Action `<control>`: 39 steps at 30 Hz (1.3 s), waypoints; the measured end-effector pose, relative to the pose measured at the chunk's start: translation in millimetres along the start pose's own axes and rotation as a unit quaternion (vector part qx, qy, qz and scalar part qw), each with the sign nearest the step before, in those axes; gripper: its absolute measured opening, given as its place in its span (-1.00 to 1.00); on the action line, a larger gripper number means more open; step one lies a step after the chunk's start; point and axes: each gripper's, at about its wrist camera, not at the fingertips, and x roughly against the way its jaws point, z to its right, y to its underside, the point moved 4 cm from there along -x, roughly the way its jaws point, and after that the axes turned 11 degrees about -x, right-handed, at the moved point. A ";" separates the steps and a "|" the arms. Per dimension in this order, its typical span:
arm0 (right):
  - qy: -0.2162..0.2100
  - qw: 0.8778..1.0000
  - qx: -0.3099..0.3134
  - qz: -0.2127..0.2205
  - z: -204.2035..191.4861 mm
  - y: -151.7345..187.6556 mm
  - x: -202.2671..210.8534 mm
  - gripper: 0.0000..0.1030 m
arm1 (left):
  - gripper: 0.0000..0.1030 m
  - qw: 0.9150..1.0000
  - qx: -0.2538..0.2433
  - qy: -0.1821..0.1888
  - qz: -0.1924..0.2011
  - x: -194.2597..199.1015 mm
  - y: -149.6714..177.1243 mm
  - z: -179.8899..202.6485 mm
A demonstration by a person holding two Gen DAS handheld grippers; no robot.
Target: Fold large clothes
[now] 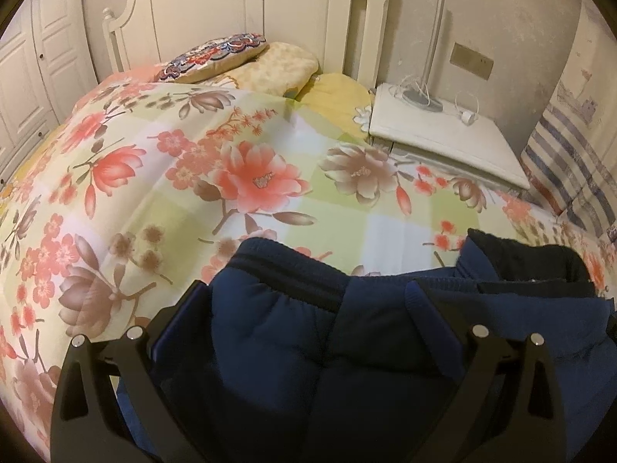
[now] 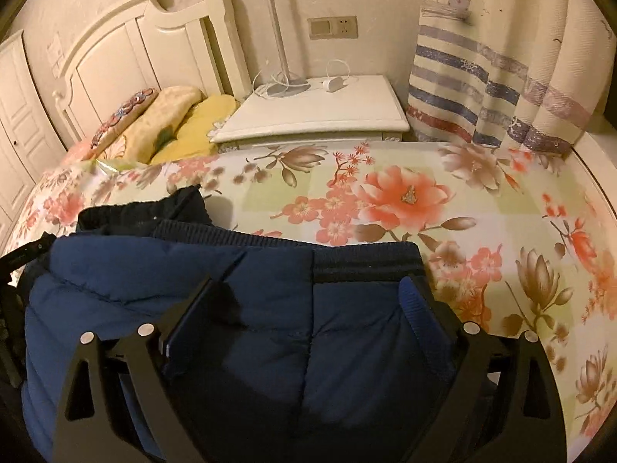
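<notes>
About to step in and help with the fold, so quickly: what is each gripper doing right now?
Left gripper: jaws wide open over the padded navy-blue jacket, gripping nothing.
Right gripper: jaws wide open over the same jacket, gripping nothing.

The left gripper [image 1: 308, 293] was built of matte black plastic: each side carried two flat, tapered arms with triangular cut-outs, each arm capped by a round silver pin at its pivot. Its fingers [image 1: 420, 301] were faced with ribbed blue pads. The right gripper [image 2: 308, 289] was of the same make, with black forked arms, triangular slots and four silver pins. One of its fingers [image 2: 410, 301] showed a bright blue ribbed pad, the other a smooth dark-blue face.
</notes>
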 end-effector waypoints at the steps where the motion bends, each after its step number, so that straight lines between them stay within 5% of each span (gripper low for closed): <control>1: -0.004 1.000 -0.007 0.002 2.2 0.6 2.7 0.75 | 0.95 1.000 0.005 0.003 0.008 3.4 0.4 -1.8; 5: 0.038 0.999 -0.003 0.005 -9.2 7.3 32.0 0.75 | 0.95 0.998 0.052 -0.001 0.036 26.6 6.6 -18.1; 8: -0.031 0.999 0.022 0.024 -46.8 23.1 71.6 0.75 | 0.95 0.994 0.062 0.008 0.091 69.0 19.3 -16.1; 11: -0.040 0.994 0.095 0.026 -87.2 51.1 87.3 0.78 | 0.96 0.993 -0.007 0.019 0.120 103.5 35.3 21.0; 13: -0.016 0.988 0.153 0.004 -108.9 75.7 71.1 0.78 | 0.96 0.988 -0.086 -0.005 0.127 111.7 47.5 55.7; 16: 0.015 0.983 0.181 0.025 -116.6 94.4 53.6 0.90 | 0.96 0.979 -0.179 -0.045 0.080 84.9 63.4 90.8; 21: 0.026 0.985 0.171 0.021 -114.9 96.9 53.1 0.91 | 0.96 0.990 -0.134 -0.004 0.032 60.4 60.9 75.6; 27: 0.005 0.990 0.142 0.020 -104.7 99.9 55.5 0.91 | 0.96 0.989 -0.142 -0.026 0.040 62.6 67.7 78.4; 39: 0.002 0.991 0.135 0.008 -102.7 99.1 54.4 0.91 | 0.96 0.992 -0.126 -0.005 0.031 63.6 65.2 71.4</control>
